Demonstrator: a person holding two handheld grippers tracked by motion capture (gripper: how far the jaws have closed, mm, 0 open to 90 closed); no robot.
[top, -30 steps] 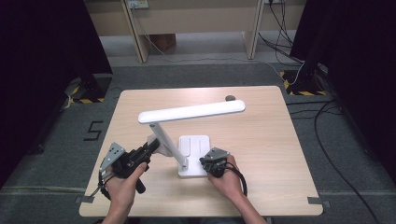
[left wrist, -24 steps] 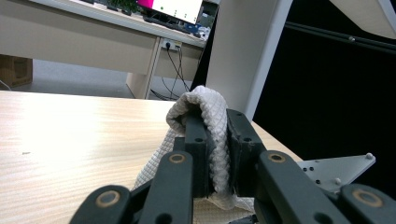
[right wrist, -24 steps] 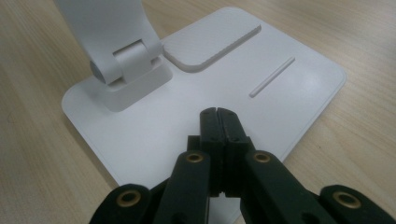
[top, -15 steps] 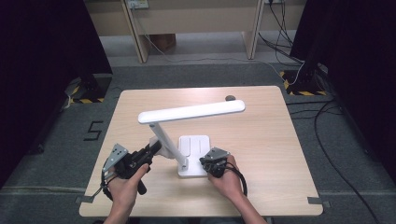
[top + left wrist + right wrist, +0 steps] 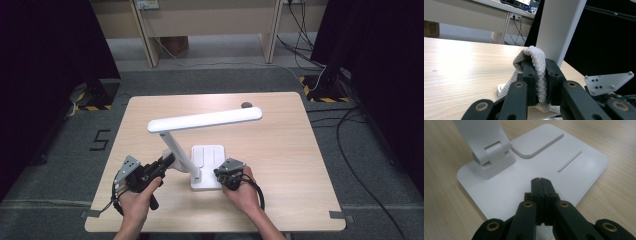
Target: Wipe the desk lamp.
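A white desk lamp [image 5: 202, 150] stands on the near middle of a pale wooden table [image 5: 280, 150], its flat square base [image 5: 207, 162] towards the person and its long light bar [image 5: 205, 120] reaching level across the table above it. The left gripper [image 5: 167, 161], held in the person's left hand [image 5: 137, 197], has its jaws clamped on a folded white cloth [image 5: 534, 75] with a quilted diamond weave; in the left gripper view the cloth bulges up over the jaw tips and hangs down on the near side, and the lamp's slanted stem [image 5: 180, 157] rises right behind it. From the high view the left gripper's tips sit at the lower part of that stem, just to its left; whether the cloth touches the stem cannot be told. The right gripper [image 5: 540, 180], in the person's right hand [image 5: 245, 192], has its jaws pressed together with nothing between them, and their tips rest over the near right part of the base, close to the hinge block [image 5: 492, 157] where the stem meets it. A small dark round thing [image 5: 246, 105] lies on the far side of the table, well apart from the lamp base
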